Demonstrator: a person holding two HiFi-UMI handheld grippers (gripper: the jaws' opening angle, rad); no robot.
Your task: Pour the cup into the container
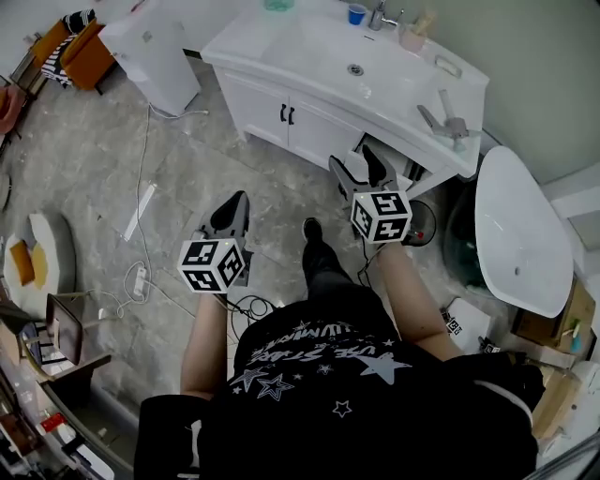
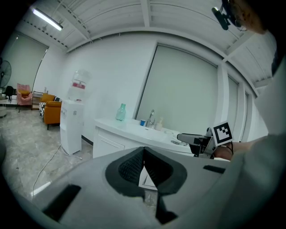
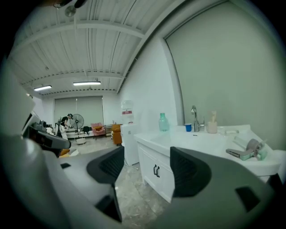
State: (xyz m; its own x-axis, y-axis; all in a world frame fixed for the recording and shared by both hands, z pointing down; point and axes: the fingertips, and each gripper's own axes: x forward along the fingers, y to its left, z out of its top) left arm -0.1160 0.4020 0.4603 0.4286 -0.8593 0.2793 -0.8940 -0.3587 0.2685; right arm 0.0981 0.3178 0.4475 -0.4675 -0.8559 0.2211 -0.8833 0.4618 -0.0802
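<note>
Head view: person stands on grey floor facing a white vanity (image 1: 253,98). Both grippers are held out ahead, touching nothing. The left gripper (image 1: 234,204) is at 11 o'clock of the body. The right gripper (image 1: 359,169) is at 1 o'clock, nearer the cabinet front.

Left gripper view: fingers together, pads meeting along one seam, nothing between them. Judged idle, carried closed because it has no job yet.

Right gripper view: fingers apart, only cabinet and floor in the gap, nothing held. The spread looks like readiness for a grasp, a judgement only.

Task item: the blue cup (image 1: 356,14) stands upright at the back of the vanity top, just beside the faucet (image 1: 378,16). That is 12 o'clock from the right gripper and well apart from both. It sits at 12 o'clock of the basin (image 1: 309,52), and the right hand is the nearer one.

Container: which thing is meant cannot be told. A teal bottle (image 1: 277,4) stands at 11 o'clock of the basin, and the basin itself is another candidate.

Stage, as judged: approach only, cup not yet picked up, nothing poured.
</note>
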